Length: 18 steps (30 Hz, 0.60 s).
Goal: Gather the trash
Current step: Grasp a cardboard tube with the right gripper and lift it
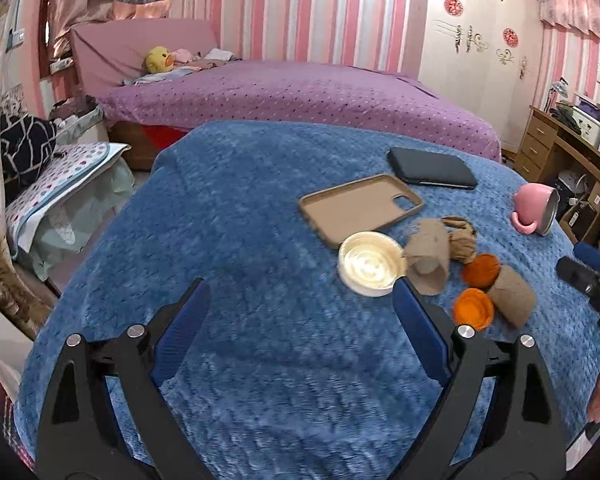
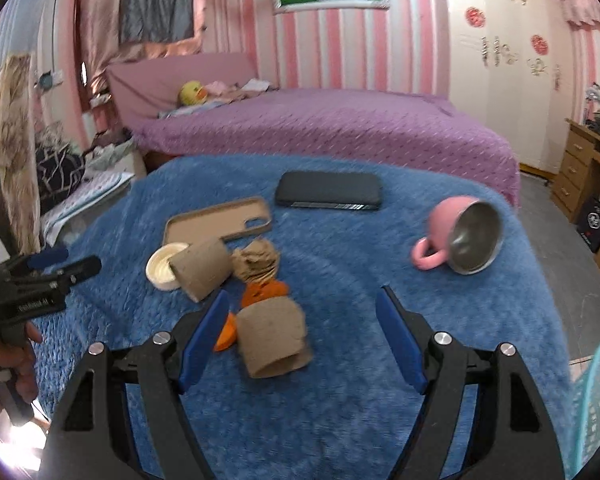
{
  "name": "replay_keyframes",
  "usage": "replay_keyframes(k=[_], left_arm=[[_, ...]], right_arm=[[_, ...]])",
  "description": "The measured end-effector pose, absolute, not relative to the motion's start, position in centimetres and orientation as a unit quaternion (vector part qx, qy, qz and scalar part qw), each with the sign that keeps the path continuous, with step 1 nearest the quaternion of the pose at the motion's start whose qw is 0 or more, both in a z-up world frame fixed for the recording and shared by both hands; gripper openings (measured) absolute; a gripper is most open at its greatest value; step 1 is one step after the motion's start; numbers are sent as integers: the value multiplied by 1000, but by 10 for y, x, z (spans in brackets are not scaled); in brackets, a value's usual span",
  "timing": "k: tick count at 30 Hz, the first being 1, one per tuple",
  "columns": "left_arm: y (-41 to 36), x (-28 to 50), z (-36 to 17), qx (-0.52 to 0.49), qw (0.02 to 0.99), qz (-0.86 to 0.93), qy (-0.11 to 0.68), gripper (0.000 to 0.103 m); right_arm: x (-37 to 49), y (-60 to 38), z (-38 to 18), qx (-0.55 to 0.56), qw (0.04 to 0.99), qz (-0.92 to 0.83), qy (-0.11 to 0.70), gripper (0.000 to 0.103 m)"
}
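Note:
Trash lies on the blue blanket (image 1: 240, 220): a white round lid (image 1: 370, 265), two cardboard tubes (image 1: 428, 258) (image 1: 512, 296), crumpled brown paper (image 1: 462, 240) and two orange caps (image 1: 480, 269) (image 1: 474, 309). My left gripper (image 1: 300, 292) is open over bare blanket, and the lid sits just beyond its right finger. My right gripper (image 2: 303, 294) is open too. One cardboard tube (image 2: 274, 340) lies between its fingers, close to the left one, and neither pad presses on it. The other tube (image 2: 200, 268), the lid (image 2: 164, 266), the paper (image 2: 256, 264) and an orange cap (image 2: 264, 292) lie ahead to the left.
A tan phone case (image 2: 220, 224), a black phone (image 2: 328, 194) and a tipped pink mug (image 2: 460, 240) also lie on the blanket. A teal basket (image 2: 596, 400) stands at the lower right. A purple bed (image 1: 300, 96) is behind, and wooden drawers (image 1: 540, 144) are at the right.

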<state>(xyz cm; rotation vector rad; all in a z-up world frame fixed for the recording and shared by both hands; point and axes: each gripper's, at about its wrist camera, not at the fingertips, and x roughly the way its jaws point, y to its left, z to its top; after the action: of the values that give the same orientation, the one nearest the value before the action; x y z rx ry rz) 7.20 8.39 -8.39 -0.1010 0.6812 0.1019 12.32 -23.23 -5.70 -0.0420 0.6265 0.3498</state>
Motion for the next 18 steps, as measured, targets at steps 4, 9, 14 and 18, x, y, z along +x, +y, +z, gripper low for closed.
replay_keyframes(k=[4, 9, 14, 18], left_arm=[[88, 73, -88, -49, 937, 46, 342, 89], [86, 73, -90, -48, 936, 43, 345, 89], [79, 75, -93, -44, 934, 42, 351, 89], [76, 76, -95, -42, 934, 42, 354, 89]], right_arm=[[125, -221, -61, -36, 933, 178, 311, 75], [129, -215, -66, -45, 931, 179, 316, 75], [137, -210, -76, -49, 925, 178, 332, 75], [147, -211, -87, -46, 917, 171, 358, 75]])
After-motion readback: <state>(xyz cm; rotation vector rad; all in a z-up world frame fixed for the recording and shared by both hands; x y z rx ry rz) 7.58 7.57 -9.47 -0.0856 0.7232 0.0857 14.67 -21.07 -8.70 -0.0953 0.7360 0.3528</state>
